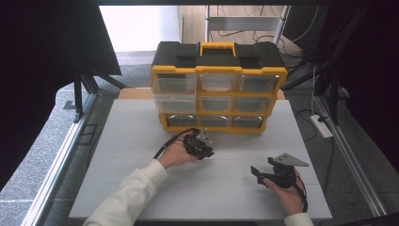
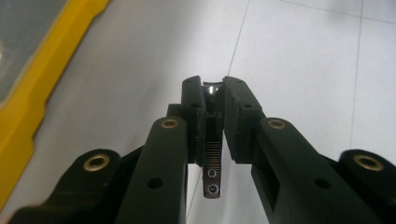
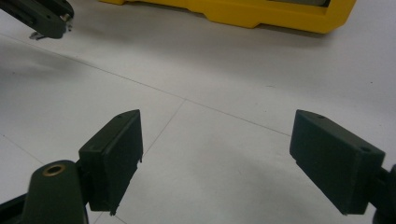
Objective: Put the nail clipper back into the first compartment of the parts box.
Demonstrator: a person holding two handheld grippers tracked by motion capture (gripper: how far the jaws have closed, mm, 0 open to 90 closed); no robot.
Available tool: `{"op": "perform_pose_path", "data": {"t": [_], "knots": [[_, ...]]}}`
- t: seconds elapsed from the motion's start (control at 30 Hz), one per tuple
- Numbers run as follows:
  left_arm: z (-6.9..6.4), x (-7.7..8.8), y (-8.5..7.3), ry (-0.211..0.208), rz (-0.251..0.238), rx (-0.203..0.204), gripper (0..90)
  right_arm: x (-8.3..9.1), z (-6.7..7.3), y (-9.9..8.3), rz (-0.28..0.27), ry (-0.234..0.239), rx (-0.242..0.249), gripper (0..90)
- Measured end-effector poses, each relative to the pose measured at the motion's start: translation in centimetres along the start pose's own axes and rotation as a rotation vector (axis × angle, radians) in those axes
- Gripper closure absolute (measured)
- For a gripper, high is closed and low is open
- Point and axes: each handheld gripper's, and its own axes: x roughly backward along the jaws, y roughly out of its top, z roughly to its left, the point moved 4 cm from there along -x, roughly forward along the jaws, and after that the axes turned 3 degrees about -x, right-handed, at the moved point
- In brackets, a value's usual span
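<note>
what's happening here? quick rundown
A person at a white table works a gripper in each hand in front of a yellow-and-black drawer organizer. The left gripper is shut on a small metal part, a thin ridged strip clamped between its pads, close to the organizer's bottom row. The right gripper is open and holds nothing, off to the side over the bare table.

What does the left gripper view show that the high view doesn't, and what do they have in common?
The left gripper view shows a slim metal piece with fine ridges, clamped between the left gripper's pads. The high view shows the whole yellow drawer cabinet, the person's sleeve, and the right gripper with jaws apart. Both show the white table and the cabinet's yellow frame.
</note>
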Motion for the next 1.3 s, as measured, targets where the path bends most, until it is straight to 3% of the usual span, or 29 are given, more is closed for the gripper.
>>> {"op": "perform_pose_path", "data": {"t": [0.53,0.77,1.03,1.3], "knots": [[-0.6,2.2,-0.5,0.061,-0.056,-0.024,79.0,0.0,0.0,0.0,0.001,0.000,0.000,17.4],[-0.9,2.7,-0.7,0.060,-0.085,-0.008,79.0,0.0,0.0,0.0,0.000,0.000,0.002,17.4],[-2.0,3.8,-0.1,0.072,-0.124,-0.041,79.0,0.1,-0.1,0.0,-0.004,-0.004,-0.001,17.4],[-2.2,4.7,-0.2,0.085,-0.158,-0.030,79.0,0.0,0.0,0.0,-0.003,-0.003,0.000,17.4]]}}
